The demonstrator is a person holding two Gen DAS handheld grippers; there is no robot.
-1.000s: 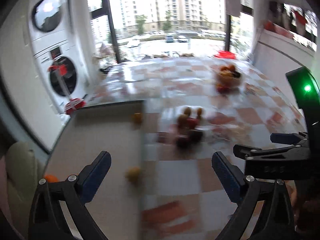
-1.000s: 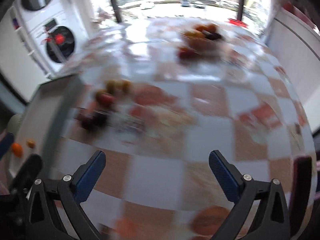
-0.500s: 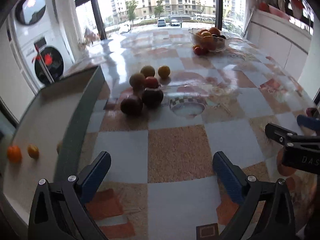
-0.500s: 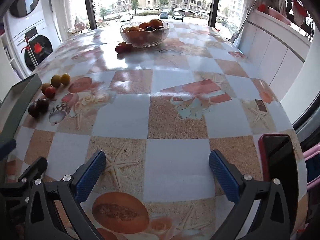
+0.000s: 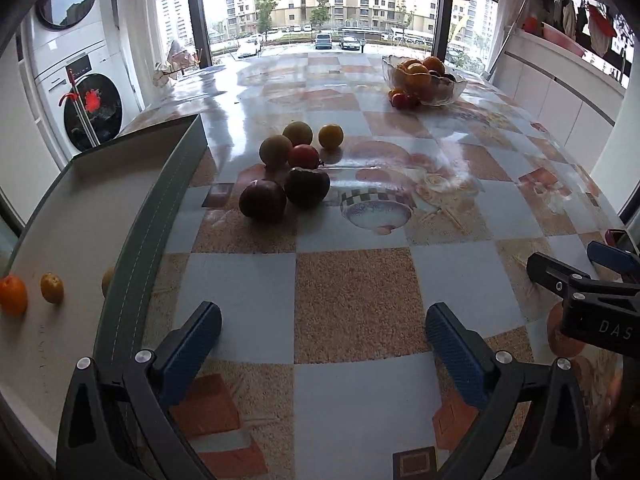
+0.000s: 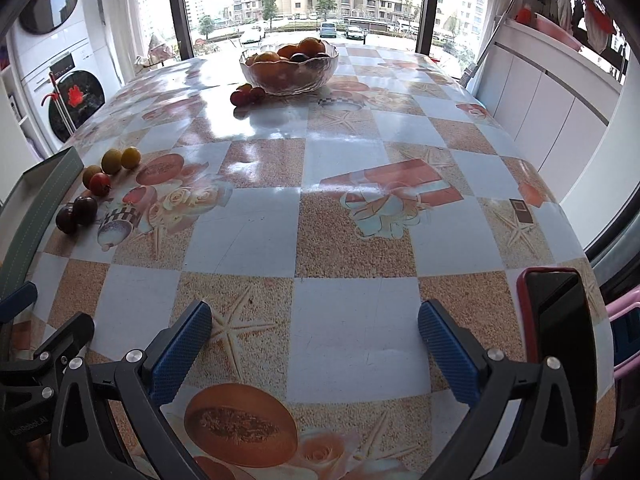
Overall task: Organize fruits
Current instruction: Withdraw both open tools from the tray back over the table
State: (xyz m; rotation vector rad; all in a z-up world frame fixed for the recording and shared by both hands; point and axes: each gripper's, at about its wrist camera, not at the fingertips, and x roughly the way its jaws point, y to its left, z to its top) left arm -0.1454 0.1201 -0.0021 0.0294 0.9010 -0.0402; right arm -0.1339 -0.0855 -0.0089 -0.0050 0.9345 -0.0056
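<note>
A cluster of loose fruit lies on the checked tablecloth: two dark plums, a red tomato, and yellow-green fruits; it also shows at the left of the right wrist view. A glass bowl heaped with oranges and dark fruit stands at the far side, with small red fruits beside it. A grey tray at the left holds small orange fruits. My left gripper is open and empty above the near table. My right gripper is open and empty.
A phone in a red case lies at the table's near right edge. Stacked washing machines stand at the left, white cabinets at the right, and windows behind the table.
Both views have swung and settled from blurred to sharp. The fruit cluster and bowl now appear closer and steadier in each view. Both grippers stayed open.
</note>
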